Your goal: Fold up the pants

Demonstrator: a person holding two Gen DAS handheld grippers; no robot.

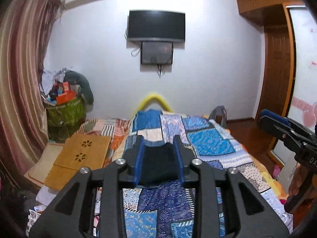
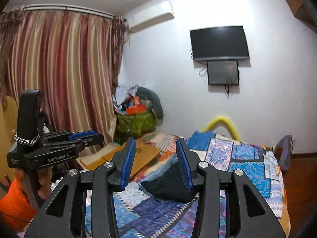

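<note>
Lying folded into a dark, compact bundle, the pants (image 2: pixel 170 186) are resting on the patchwork bedspread (image 2: pixel 247 164) in blues and whites, near the middle of the bed; in the left wrist view the same dark cloth (image 1: pixel 158 164) is showing between the two fingers of the left claw (image 1: pixel 159 144), but the pads are standing apart from it and are not pressing on anything; the right claw (image 2: pixel 156 154) is likewise standing part open with nothing between its blue pads, the bundle lying on the bed beyond them; both claws are hanging above the bed and pointing toward the far wall. In the right wrist view the left claw (image 2: pixel 87 136) is appearing from the side, a hand (image 2: pixel 44 180) gripping its handle below an orange sleeve (image 2: pixel 13 202), and its black body is bearing the white lettering "GenRobot.AI"; in the left wrist view the right claw (image 1: pixel 271 119) is entering at the right edge, with the letters "DA" readable on its body before the frame is cutting them off. Beside the bed a wooden folding board (image 1: pixel 83 154) with flower-shaped cut-outs is lying flat; a green basket (image 1: pixel 65 113) piled with boxes and clothes is standing in the corner by the striped curtain (image 2: pixel 59 69); a dark television (image 1: pixel 156 25) is hanging on the white wall.
</note>
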